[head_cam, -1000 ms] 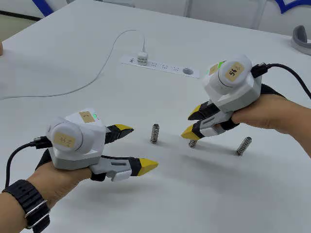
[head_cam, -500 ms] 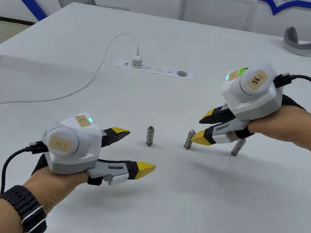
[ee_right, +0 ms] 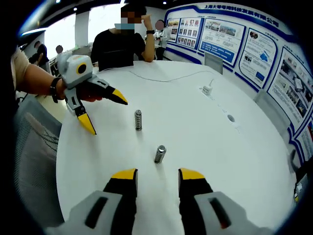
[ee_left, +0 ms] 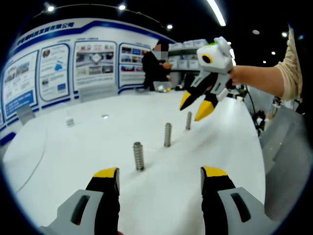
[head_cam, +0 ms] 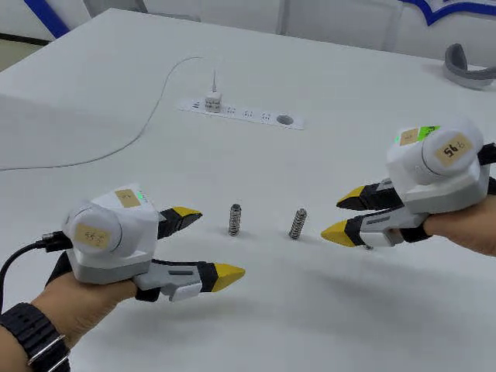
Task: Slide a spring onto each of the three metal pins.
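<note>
Three coil springs stand upright on pins on the white table (head_cam: 256, 310). In the head view I see the left spring (head_cam: 235, 219) and the middle spring (head_cam: 297, 223); the third is mostly hidden behind my right gripper (head_cam: 341, 215). That gripper hovers open just right of the middle spring, holding nothing. My left gripper (head_cam: 208, 242) is open and holds nothing, a little left of the left spring. The left gripper view has its own jaws (ee_left: 160, 174) apart, all three springs (ee_left: 139, 155) (ee_left: 167, 134) (ee_left: 189, 120) in a row ahead, and the right gripper (ee_left: 198, 105) beyond. The right gripper view (ee_right: 158, 175) faces two springs (ee_right: 160, 153) (ee_right: 138, 119).
A white power strip (head_cam: 244, 113) with a plug (head_cam: 213, 99) and a thin cable (head_cam: 143, 132) lies farther back on the table. A grey curved object (head_cam: 469, 71) rests at the far right edge. People (ee_right: 122, 44) stand beyond the table's far side.
My right gripper has drawn back to the right, away from the middle spring, and now covers the third spring. The left gripper has barely moved. The head camera has shifted.
</note>
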Tool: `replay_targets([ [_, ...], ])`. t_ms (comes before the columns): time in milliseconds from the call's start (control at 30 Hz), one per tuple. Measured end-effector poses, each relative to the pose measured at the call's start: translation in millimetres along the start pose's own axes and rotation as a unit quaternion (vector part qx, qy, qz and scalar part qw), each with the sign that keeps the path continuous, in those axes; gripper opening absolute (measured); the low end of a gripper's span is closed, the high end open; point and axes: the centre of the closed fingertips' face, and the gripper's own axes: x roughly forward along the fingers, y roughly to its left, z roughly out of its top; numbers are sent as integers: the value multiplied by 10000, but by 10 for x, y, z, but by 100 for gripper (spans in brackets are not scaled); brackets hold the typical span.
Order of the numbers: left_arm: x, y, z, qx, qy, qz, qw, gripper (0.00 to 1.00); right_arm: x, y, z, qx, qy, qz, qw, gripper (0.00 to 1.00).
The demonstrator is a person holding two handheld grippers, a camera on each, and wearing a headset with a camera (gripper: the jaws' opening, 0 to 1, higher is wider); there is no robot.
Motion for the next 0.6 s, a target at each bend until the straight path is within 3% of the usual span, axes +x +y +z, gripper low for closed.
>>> replay_targets([
  [600,-21,-23,-17,-10,31,-8,10000,72,-339,-20,-352,496,-156,-359,9980,34],
])
